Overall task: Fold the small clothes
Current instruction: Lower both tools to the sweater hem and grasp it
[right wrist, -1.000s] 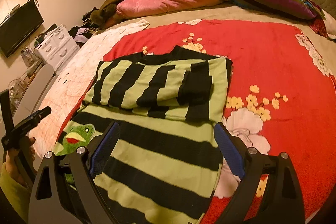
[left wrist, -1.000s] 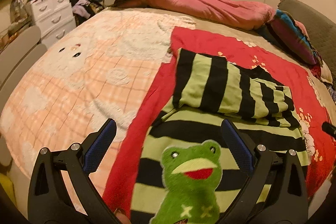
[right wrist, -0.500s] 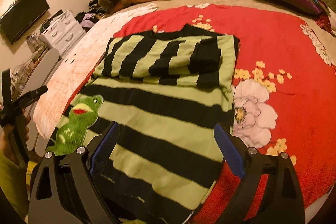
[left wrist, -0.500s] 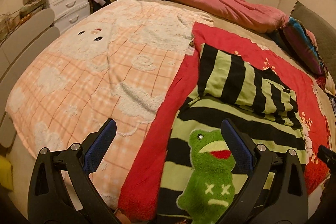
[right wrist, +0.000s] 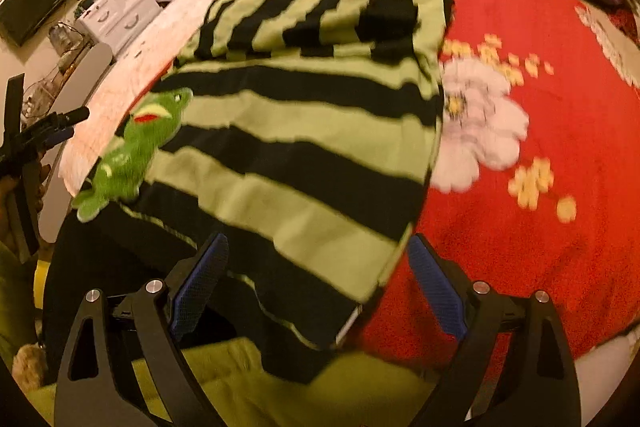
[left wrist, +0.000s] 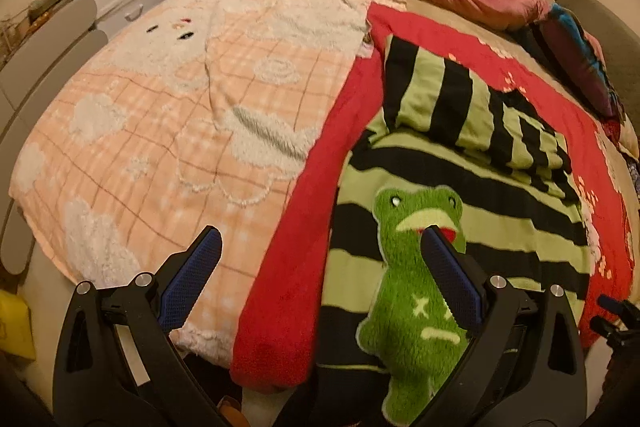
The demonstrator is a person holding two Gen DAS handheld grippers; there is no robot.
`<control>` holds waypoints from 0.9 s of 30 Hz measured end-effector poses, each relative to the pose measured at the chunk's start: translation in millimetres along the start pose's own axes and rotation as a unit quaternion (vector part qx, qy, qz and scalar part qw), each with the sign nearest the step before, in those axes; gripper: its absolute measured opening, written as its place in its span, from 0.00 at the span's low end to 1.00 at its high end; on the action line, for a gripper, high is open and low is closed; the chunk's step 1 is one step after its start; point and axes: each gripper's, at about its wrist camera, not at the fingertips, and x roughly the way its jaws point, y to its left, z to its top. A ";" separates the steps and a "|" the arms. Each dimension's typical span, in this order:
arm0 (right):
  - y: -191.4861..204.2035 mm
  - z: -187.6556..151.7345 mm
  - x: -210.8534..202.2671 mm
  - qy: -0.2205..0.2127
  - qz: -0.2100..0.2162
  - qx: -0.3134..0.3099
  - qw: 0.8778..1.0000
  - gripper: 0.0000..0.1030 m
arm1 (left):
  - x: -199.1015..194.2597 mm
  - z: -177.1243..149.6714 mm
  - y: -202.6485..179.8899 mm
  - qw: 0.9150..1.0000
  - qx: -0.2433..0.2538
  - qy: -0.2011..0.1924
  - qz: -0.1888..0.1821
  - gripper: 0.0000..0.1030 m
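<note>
We held two sets of black tongs with blue ribbed pads above the near edge of a bed. The left tongs [left wrist: 318, 255] stood wide open with nothing between their tips, and the right tongs [right wrist: 318, 259] were likewise wide open and empty. Beneath them lay a green-and-black striped knitted sweater [right wrist: 296, 147], spread on a red fleece blanket with white and yellow flowers [right wrist: 560, 115]; its upper part and sleeves were folded down across the body, and its hem hung over the bed's near edge. A fuzzy green frog patch [left wrist: 416, 291] sat on the sweater's left side. Beside the red blanket lay a peach checked blanket with white fluffy clouds [left wrist: 160, 131].
</note>
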 end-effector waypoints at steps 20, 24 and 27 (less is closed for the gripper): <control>6.2 -40.0 45.9 0.137 0.031 -0.006 0.990 0.88 | 31.6 -47.3 14.9 0.993 -0.019 0.108 -0.042 0.89; 3.0 -41.8 49.3 0.147 0.045 0.003 0.988 0.87 | 38.0 -52.0 15.7 0.990 -0.030 0.122 -0.067 0.80; 2.2 -41.8 48.1 0.148 0.050 0.004 0.988 0.77 | 39.7 -53.9 14.2 0.987 -0.033 0.129 -0.087 0.67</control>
